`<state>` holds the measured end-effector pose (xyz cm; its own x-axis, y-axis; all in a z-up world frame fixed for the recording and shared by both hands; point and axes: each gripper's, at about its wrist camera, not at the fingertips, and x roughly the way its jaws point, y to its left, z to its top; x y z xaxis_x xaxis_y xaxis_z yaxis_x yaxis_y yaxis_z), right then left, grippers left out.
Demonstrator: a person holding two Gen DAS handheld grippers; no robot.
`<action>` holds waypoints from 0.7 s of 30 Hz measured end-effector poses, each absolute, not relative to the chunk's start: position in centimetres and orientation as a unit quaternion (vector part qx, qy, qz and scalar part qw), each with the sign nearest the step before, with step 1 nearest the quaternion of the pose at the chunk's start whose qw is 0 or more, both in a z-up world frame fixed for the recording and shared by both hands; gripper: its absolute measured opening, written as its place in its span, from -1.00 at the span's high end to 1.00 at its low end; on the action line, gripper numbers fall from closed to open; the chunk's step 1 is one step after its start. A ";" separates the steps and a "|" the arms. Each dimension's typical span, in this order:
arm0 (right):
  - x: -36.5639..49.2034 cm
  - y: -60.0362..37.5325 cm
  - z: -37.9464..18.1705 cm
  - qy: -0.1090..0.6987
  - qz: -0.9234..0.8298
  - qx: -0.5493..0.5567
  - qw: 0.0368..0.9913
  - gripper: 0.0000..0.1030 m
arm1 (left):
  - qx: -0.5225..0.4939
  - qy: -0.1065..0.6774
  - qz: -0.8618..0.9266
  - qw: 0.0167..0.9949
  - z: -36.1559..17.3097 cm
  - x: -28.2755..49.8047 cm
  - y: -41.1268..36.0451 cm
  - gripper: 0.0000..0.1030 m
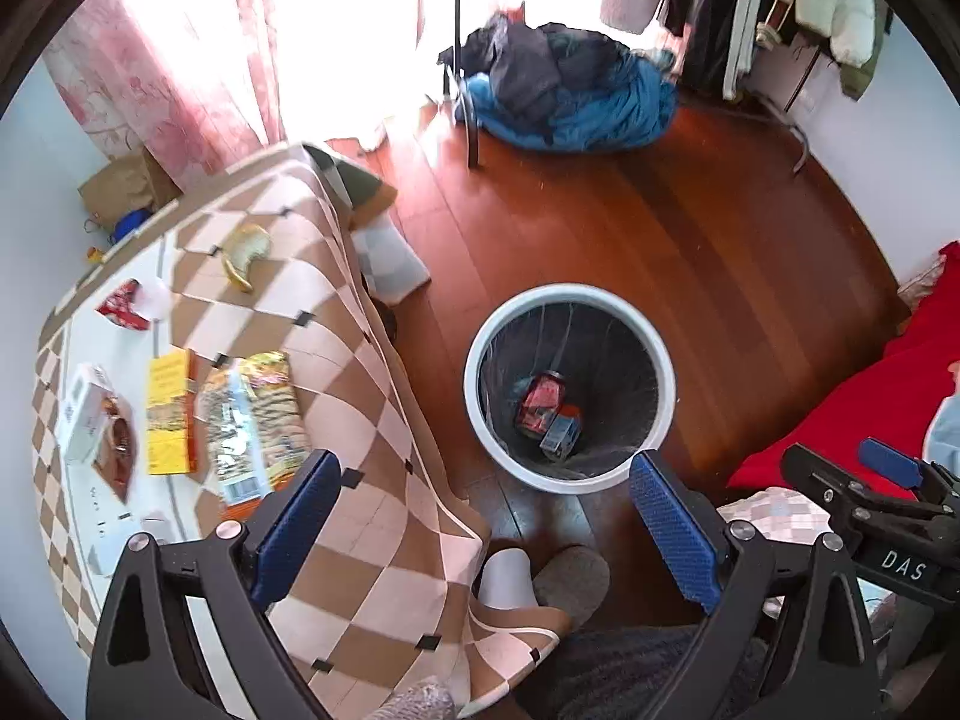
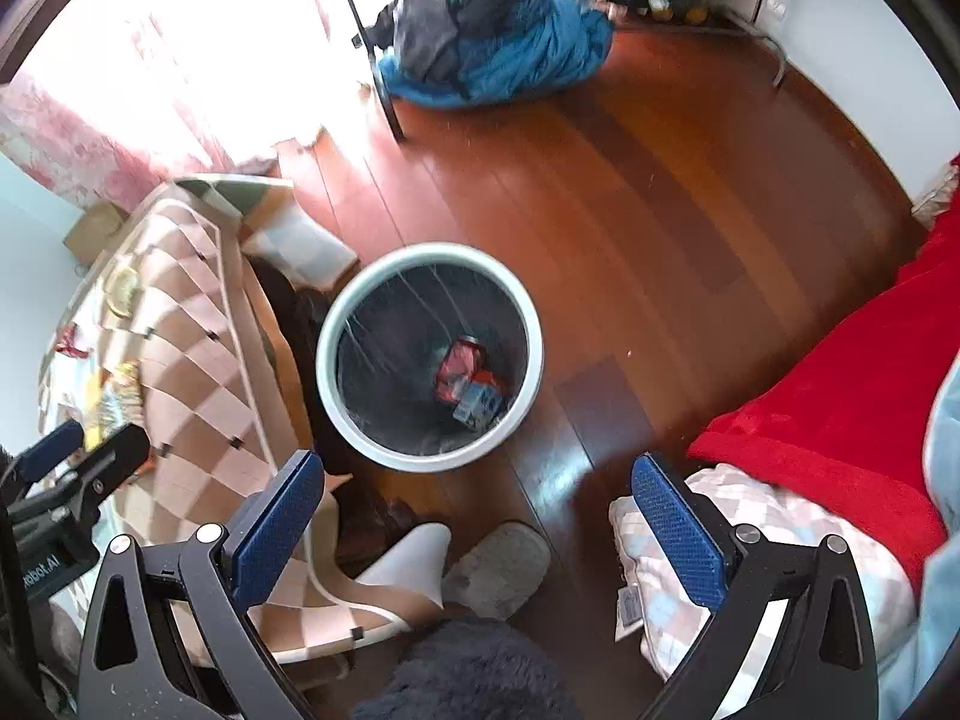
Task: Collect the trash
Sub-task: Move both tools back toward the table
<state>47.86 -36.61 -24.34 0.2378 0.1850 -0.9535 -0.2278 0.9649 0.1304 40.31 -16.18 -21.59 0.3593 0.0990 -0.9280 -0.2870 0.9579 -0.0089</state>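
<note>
Strong daylight pours through the pink curtain (image 1: 180,60), blowing the window area out to white in both views. Glare streaks the wooden floor (image 1: 690,252) below it. Fisheye distortion bends the room's edges inside dark corner vignettes. The right wrist view is slightly motion-blurred around the trash bin (image 2: 384,450).

a lived-in bedroom at home: reddish wooden floor (image 1: 690,228), pink curtains (image 1: 168,72) over a bright window at far left, coats on a clothes rack (image 1: 750,12) at far right, a blue bedding heap (image 1: 576,102) on the floor, a red blanket (image 2: 840,396) at right, slippers (image 1: 564,582) near.
</note>
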 end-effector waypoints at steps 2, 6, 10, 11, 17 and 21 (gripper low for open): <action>47.1 -36.6 -22.4 0.592 0.134 -0.010 0.795 -1.00 | -0.080 0.543 0.122 0.827 -20.0 39.5 -16.1 -0.91; 45.1 -36.1 -17.8 0.560 0.142 0.014 0.816 -1.00 | -0.088 0.514 0.128 0.843 -16.3 37.4 -15.5 -0.91; 42.9 -34.7 -13.6 0.523 0.160 0.024 0.837 -1.00 | -0.089 0.490 0.136 0.856 -13.5 35.2 -13.9 -0.91; 42.3 -34.3 -12.7 0.517 0.166 0.027 0.839 -1.00 | -0.092 0.487 0.139 0.857 -13.2 34.6 -13.3 -0.91; 39.4 -29.5 -11.2 0.517 0.218 0.034 0.827 -1.00 | -0.100 0.478 0.175 0.855 -13.4 30.7 -7.9 -0.91; 38.1 -24.8 -14.0 0.548 0.253 0.020 0.797 -1.00 | -0.070 0.502 0.212 0.835 -16.8 28.3 -2.7 -0.91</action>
